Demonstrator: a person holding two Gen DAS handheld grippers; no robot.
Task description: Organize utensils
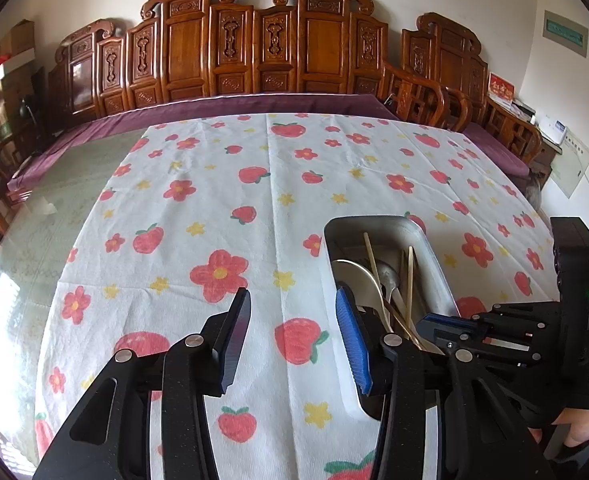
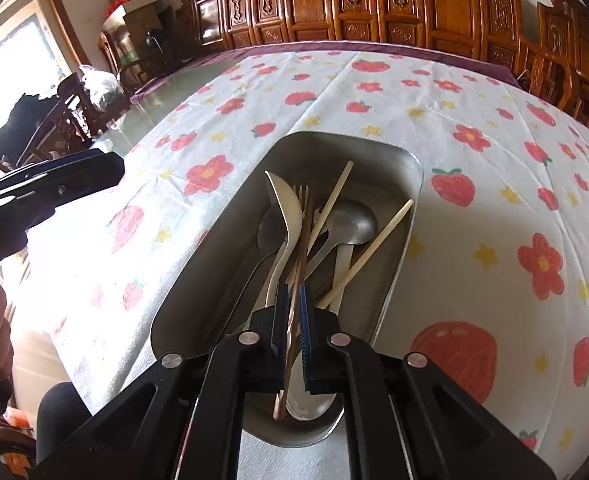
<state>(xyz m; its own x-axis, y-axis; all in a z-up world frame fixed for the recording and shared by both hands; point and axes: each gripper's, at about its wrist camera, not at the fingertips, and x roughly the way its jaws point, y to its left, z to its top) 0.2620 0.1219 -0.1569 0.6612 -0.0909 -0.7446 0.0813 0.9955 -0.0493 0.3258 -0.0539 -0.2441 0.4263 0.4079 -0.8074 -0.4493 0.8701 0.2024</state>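
A metal tray [image 2: 214,264] on the flowered tablecloth holds a white plastic spoon [image 2: 284,204], a metal spoon [image 2: 352,222], a fork [image 2: 303,216], wooden chopsticks [image 2: 368,248] and more utensils. My right gripper [image 2: 293,320] is inside the tray, shut on the fork's brown handle. My left gripper [image 1: 292,320] is open and empty above the cloth, just left of the tray [image 1: 434,256]. The right gripper also shows in the left wrist view [image 1: 438,326], at the tray's near end.
The flowered tablecloth [image 1: 254,184] covers most of a glass-topped table [image 1: 74,184]. Carved wooden chairs [image 1: 254,48] line the far edge. A wooden armchair [image 1: 422,96] stands at the back right. Boxes and chairs stand at the far left.
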